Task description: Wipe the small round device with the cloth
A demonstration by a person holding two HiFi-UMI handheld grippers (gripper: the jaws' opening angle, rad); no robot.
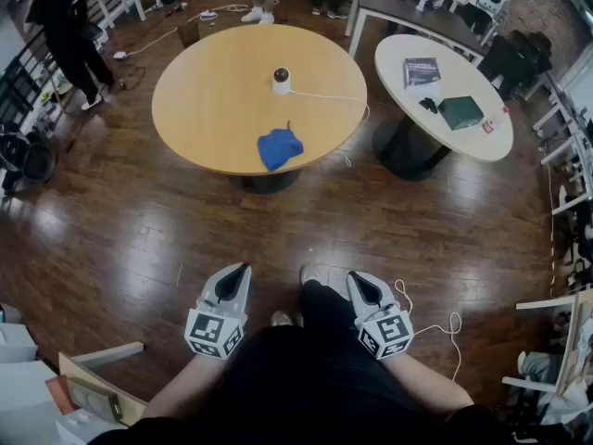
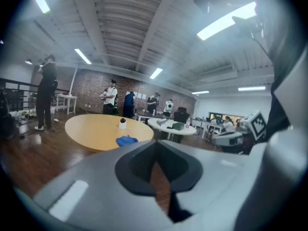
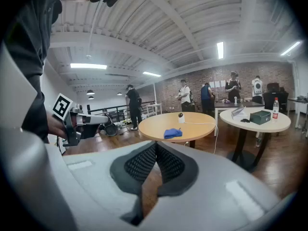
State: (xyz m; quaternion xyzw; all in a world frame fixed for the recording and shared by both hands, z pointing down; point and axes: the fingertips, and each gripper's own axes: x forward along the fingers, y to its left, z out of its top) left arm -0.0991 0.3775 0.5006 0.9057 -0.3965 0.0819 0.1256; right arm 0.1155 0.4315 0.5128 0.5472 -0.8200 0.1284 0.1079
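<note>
Standing well short of the round wooden table [image 1: 208, 109], a person holds the left gripper [image 1: 243, 270] and the right gripper [image 1: 356, 277] low at the waist, each with its jaws clenched together on nothing, as each gripper's own view bears out. On the table, the small round device [image 1: 282, 81], white with a dark top, stands upright just beyond the table's centre, its white cable [image 1: 329, 95] trailing off toward the table's right edge. The blue cloth [image 1: 279, 148] lies crumpled close to the table's near edge, apart from the device and between it and the person. With neither tool anywhere near the table, the wiping appears not yet begun, and the step in hand looks like the approach. The next move would likely call for walking up to the table's near edge, parting one pair of jaws and closing them on a raised fold of the cloth. The other gripper may be needed to steady the light, corded device so it does not slide or tip when rubbed. A white table [image 1: 463, 146] stands just right of the wooden one, and a bystander in dark clothes [image 1: 67, 35] stands off its far left.
</note>
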